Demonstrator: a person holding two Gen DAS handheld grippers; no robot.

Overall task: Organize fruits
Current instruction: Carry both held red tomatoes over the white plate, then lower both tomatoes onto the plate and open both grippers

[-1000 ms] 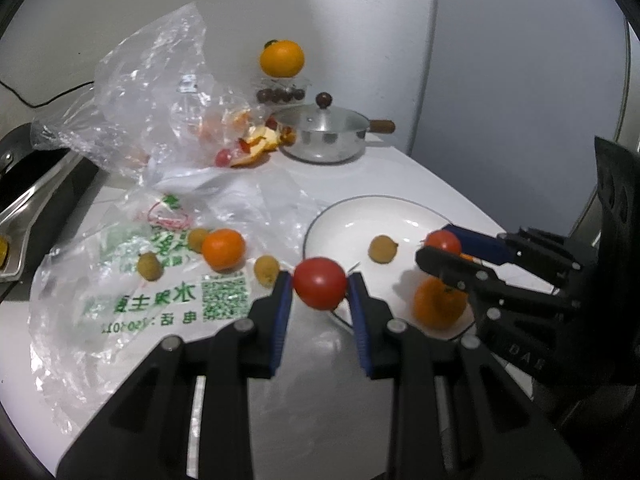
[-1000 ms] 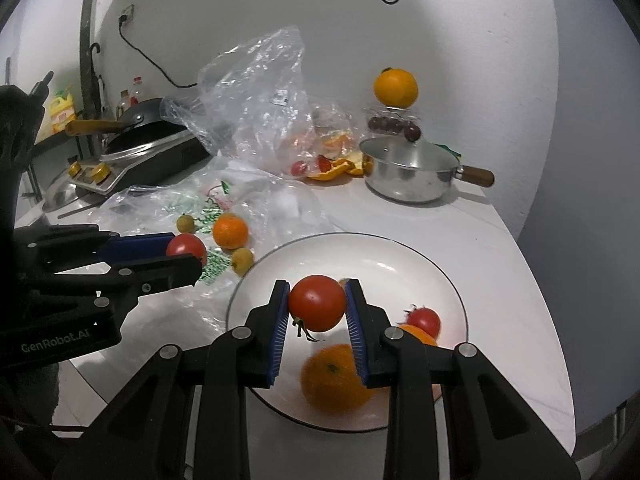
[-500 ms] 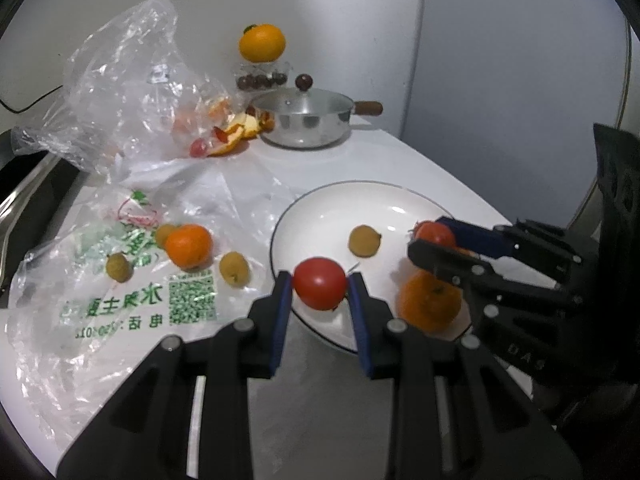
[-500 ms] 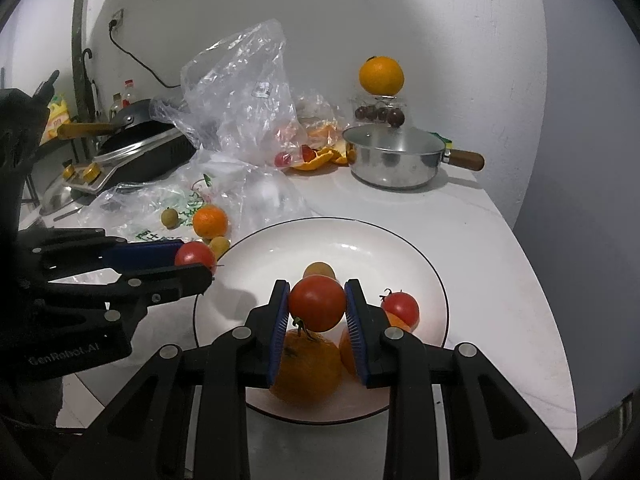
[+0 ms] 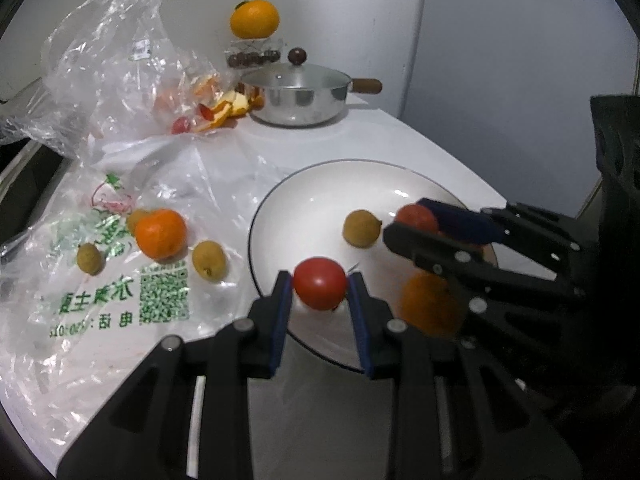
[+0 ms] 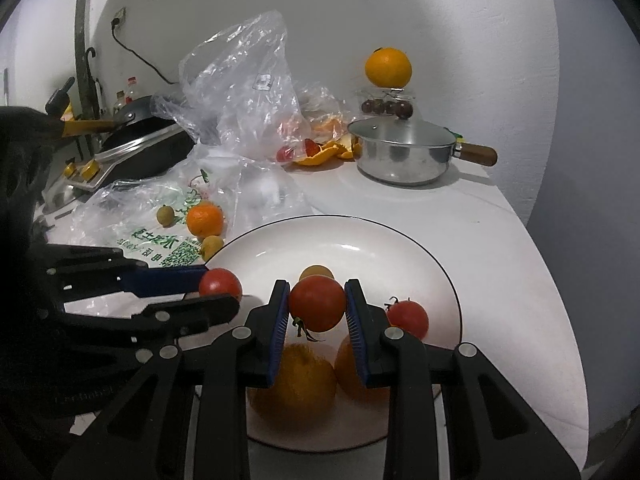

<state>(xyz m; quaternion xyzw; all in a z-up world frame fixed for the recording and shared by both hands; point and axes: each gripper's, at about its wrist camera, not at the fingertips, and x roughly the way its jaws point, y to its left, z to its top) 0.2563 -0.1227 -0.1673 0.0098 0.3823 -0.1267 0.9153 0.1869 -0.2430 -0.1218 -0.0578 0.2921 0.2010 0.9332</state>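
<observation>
My left gripper [image 5: 319,290] is shut on a red tomato [image 5: 319,288] at the near left rim of the white plate [image 5: 304,196]. It also shows in the right wrist view [image 6: 220,292]. My right gripper [image 6: 317,304] is shut on another red tomato [image 6: 317,303] above the plate [image 6: 360,236], and shows in the left wrist view [image 5: 404,222]. On the plate lie a small tan fruit [image 5: 361,227], two oranges [image 6: 296,388] and a third tomato [image 6: 408,318]. An orange [image 5: 161,233] and small tan fruits [image 5: 208,259] lie on the printed plastic bag [image 5: 100,300].
A lidded steel saucepan [image 5: 298,98] stands at the back, with peel scraps [image 5: 224,110] beside it. An orange on a jar [image 5: 254,20] stands against the wall. A crumpled clear bag [image 5: 108,60] rises at back left. A stove with a pan [image 6: 136,148] is left.
Both grippers have moved forward with their tomatoes: the left one from over the bag to the plate's rim, the right one further over the plate's fruit.
</observation>
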